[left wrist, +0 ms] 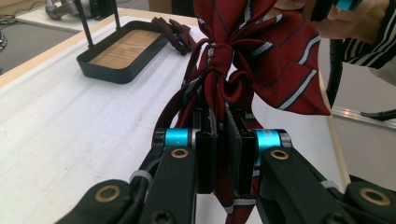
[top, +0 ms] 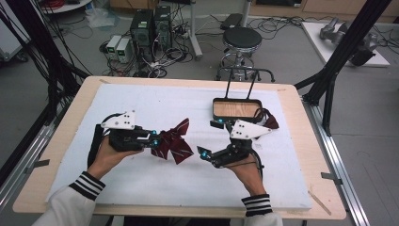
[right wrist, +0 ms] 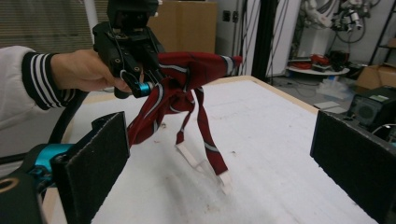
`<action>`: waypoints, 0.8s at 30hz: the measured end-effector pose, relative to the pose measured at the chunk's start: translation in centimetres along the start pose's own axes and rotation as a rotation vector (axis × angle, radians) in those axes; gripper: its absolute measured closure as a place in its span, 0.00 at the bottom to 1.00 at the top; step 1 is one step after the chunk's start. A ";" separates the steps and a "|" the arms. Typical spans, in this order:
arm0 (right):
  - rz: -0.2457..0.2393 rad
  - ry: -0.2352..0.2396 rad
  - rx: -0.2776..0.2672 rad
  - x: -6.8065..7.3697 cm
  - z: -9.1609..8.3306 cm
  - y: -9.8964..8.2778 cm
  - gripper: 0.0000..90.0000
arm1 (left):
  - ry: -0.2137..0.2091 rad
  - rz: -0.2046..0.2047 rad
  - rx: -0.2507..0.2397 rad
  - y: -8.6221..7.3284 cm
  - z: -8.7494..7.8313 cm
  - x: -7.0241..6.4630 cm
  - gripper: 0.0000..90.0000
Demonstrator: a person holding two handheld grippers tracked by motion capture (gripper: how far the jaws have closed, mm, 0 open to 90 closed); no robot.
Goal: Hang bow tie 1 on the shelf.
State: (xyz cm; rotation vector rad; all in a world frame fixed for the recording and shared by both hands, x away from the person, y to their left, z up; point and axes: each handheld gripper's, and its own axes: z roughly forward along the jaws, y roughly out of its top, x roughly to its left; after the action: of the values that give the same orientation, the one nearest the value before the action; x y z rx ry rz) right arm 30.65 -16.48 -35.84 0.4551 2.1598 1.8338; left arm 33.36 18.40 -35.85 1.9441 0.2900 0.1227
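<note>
My left gripper (top: 151,138) holds the bow tie (top: 173,141). Its jaws are closed tight on the red striped cloth just below the knot, and in the left gripper view the knot (left wrist: 219,63) sits right above my pads with the wings spreading up and to the right. The tie hangs in the air over the white mat (top: 155,179), a little left of the middle of the table (top: 291,96). In the right gripper view its thin strap (right wrist: 205,135) dangles down from the knot and the pale clip (right wrist: 223,177) at its end touches the mat.

My right gripper (top: 211,137) holds nothing. Its jaws stand wide apart, one pad (right wrist: 95,158) at the left of the right gripper view and the other at the far right, with bare mat between them. It points toward the tie and stays near it, not touching. In the high view it sits right of the tie, in front of the tray (top: 236,101).

The tray is a low black one with a wooden floor and a tall wire handle, standing on the far right part of the mat. A second dark red piece (top: 269,121) lies on the mat just beside the tray's right front corner. In the left gripper view it lies touching the tray's end.

My sleeves (top: 87,186) are white with black striped cuffs.
</note>
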 end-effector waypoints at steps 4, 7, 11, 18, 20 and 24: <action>-0.022 0.028 0.024 0.2 0.9 0.7 0.04 | -0.009 0.017 0.022 0.1 0.5 -0.2 0.92; -0.030 0.044 0.036 0.4 1.5 1.0 0.04 | -0.013 0.022 0.038 0.2 0.9 -0.3 0.92; -0.059 0.062 0.088 0.6 2.5 1.3 0.04 | -0.015 0.029 0.049 0.2 1.3 -0.5 0.92; -0.095 0.089 0.137 1.0 3.9 1.6 0.07 | -0.018 0.037 0.055 0.3 1.6 -0.7 0.92; -0.102 0.102 0.149 1.1 4.1 1.6 0.09 | -0.017 0.037 0.052 0.3 1.5 -0.7 0.92; -0.166 0.105 0.186 1.3 4.3 1.6 0.25 | -0.017 0.037 0.050 0.3 1.5 -0.7 0.92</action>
State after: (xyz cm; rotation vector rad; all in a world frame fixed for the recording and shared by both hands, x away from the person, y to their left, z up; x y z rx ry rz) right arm 31.31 -11.89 -35.00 0.2122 2.3720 1.6099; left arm 33.05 16.74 -36.08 2.0002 0.2484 0.1237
